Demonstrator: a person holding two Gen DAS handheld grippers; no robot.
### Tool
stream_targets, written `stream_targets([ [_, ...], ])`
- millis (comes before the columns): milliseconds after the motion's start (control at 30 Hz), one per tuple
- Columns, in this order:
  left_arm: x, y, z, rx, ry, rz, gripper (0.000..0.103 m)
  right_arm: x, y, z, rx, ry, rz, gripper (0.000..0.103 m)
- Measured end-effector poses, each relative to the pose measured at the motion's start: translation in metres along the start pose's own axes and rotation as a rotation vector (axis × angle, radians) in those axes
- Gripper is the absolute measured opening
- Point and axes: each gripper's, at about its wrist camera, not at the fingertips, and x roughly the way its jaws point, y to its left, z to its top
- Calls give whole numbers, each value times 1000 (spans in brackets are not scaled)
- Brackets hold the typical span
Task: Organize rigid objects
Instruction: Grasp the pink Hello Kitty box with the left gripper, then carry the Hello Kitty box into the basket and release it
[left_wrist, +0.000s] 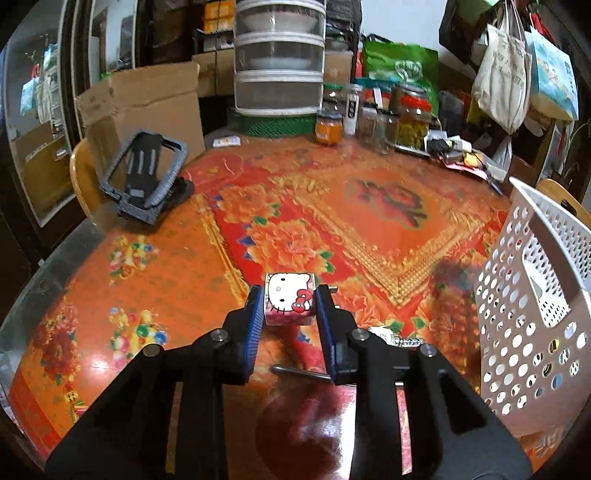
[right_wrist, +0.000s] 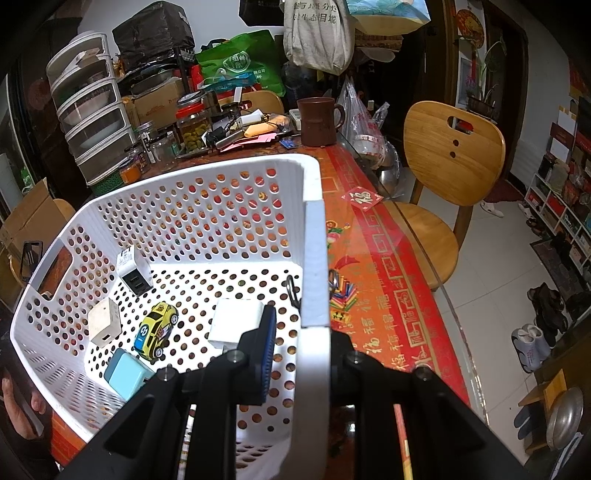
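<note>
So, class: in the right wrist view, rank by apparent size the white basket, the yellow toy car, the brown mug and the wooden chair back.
1. white basket
2. wooden chair back
3. brown mug
4. yellow toy car

The mug and car look close; the car sits nearer the camera, so that order is unsure.

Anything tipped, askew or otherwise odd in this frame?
Yes: the white perforated plastic basket sits tilted rather than flat, because the right gripper clamps its wall. The chargers and yellow toy car inside lie jumbled. Nothing looks spilled or damaged.
</note>
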Motion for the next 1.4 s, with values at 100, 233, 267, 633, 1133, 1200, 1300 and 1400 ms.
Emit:
stream_targets([
  [100, -3, 1, 1, -3, -9, 24, 26, 0, 0, 0, 0, -1, 1, 20],
  [233, -7, 2, 2, -3, -28, 48, 26, 0, 0, 0, 2, -3, 4, 20],
  [267, -9, 1, 2, 8, -30, 49, 26, 0, 0, 0, 3, -2, 4, 20],
  [633, -102, -45, 48, 125, -165, -9, 26, 0, -2, -1, 10, -3, 7, 20],
  [1133, -134, -175, 54, 354, -192, -15, 26, 0, -3, -1, 10, -4, 10, 20],
  [1200, -134, -192, 48, 380, -181, -24, 26, 0, -3, -1, 8, -4, 9, 20],
  [1300, -131, -219, 38, 421, -163, -7, 26, 0, -2, 0, 8, -4, 9, 20],
  [1400, -126, -235, 30, 451, -157, 27, 26, 0, -2, 0, 7, -4, 10, 20],
])
